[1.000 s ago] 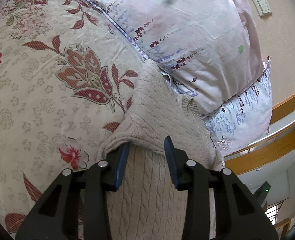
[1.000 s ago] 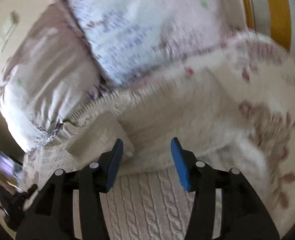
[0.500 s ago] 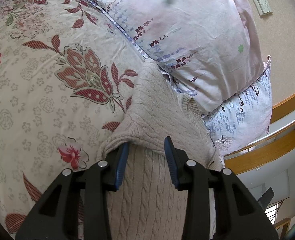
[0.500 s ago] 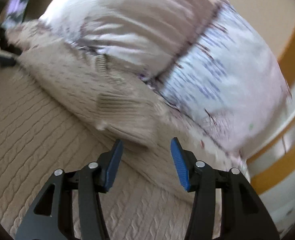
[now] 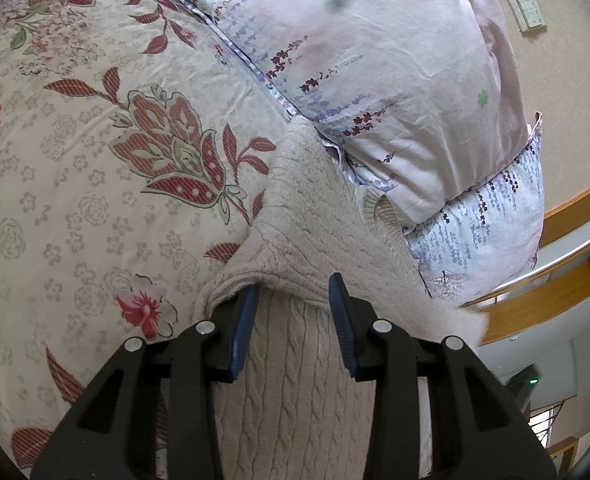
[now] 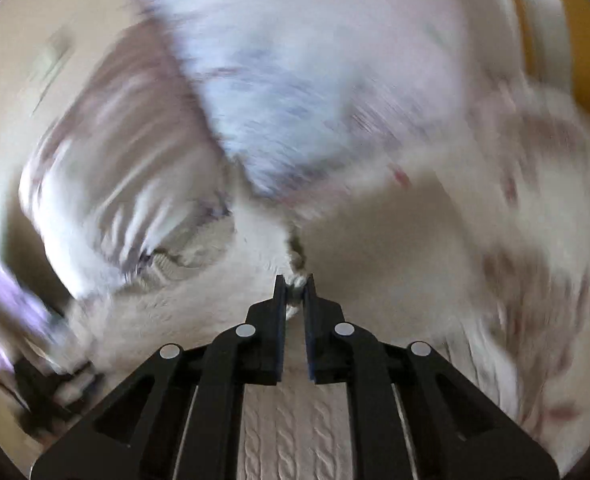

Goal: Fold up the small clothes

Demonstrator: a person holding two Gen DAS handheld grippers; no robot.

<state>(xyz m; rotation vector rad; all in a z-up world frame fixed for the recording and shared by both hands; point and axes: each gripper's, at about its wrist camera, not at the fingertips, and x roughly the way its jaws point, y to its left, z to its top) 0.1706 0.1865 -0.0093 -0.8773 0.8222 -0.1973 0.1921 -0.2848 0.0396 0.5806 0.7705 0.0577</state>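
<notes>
One cream cable-knit sweater [image 5: 295, 232], spread on the floral bedspread [image 5: 95, 160] against the pillows [image 5: 375, 60]. Right gripper [image 6: 294, 286]: nearly closed, pinching a bunch of its knit; view blurred. Left gripper [image 5: 293, 300]: spread wide, holding nothing, fingers straddling a folded edge. Handling advice: left should anchor that edge while right carries its pinch across, low and smooth.

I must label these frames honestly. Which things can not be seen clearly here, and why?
- Right wrist view: pillows and bedding are motion-blurred; which part of the sweater the right gripper pinches is unclear.
- Left wrist view: the left gripper and its body cover the sweater's lower part.
- Left wrist view: the wall switches are too small to read.
</notes>
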